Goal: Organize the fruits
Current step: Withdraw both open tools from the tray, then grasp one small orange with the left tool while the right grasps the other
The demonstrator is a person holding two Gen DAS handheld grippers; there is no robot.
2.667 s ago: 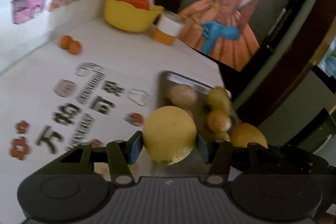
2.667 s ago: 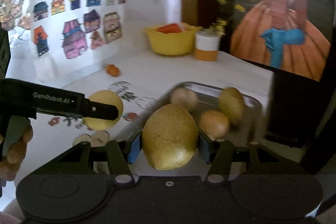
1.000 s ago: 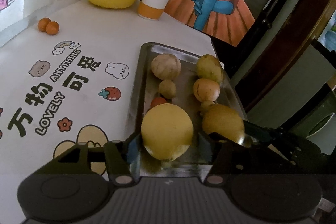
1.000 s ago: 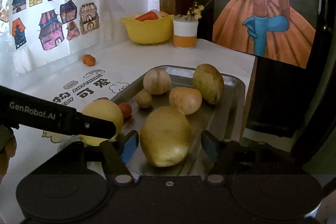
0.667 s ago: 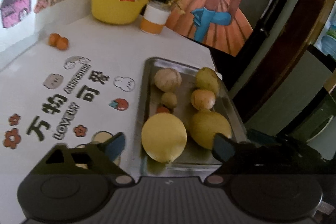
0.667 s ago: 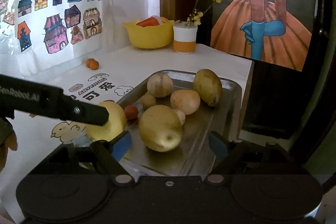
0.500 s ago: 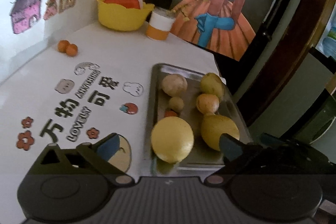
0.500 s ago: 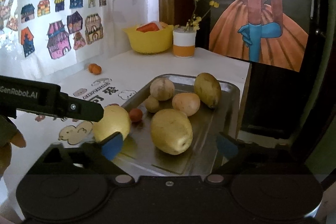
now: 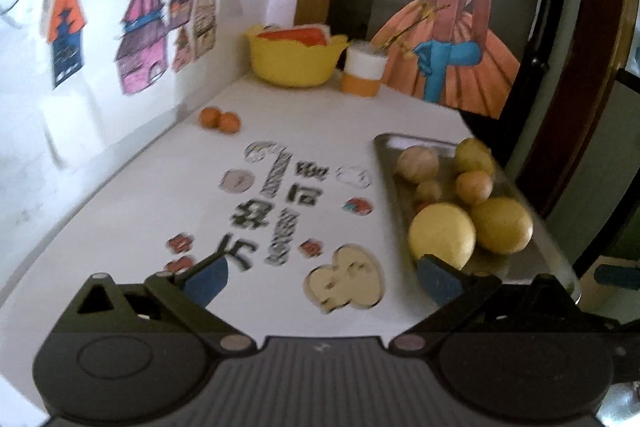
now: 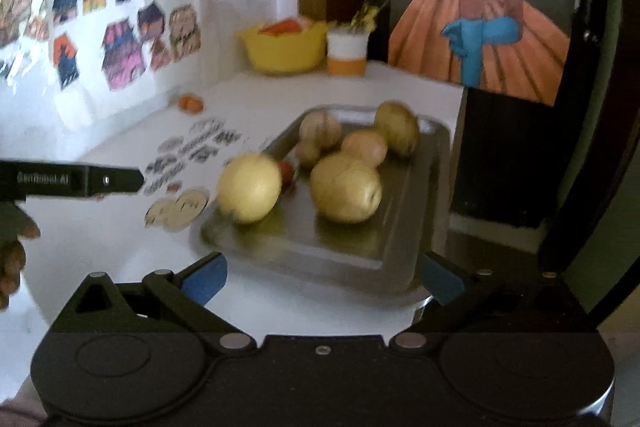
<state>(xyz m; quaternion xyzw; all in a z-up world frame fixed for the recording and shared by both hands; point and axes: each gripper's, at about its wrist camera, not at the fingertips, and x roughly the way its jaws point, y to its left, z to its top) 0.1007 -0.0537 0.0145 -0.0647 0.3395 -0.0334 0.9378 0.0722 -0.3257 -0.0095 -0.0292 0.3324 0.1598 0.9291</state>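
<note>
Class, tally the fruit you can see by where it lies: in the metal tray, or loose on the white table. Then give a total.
Fruit in the metal tray: 7
Small orange fruit loose on the table: 2
Total: 9

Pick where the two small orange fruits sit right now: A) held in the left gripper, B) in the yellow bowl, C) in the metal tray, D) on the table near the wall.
D: the two orange fruits lie on the white table by the wall, apart from the tray; the left gripper is open and empty.
</note>
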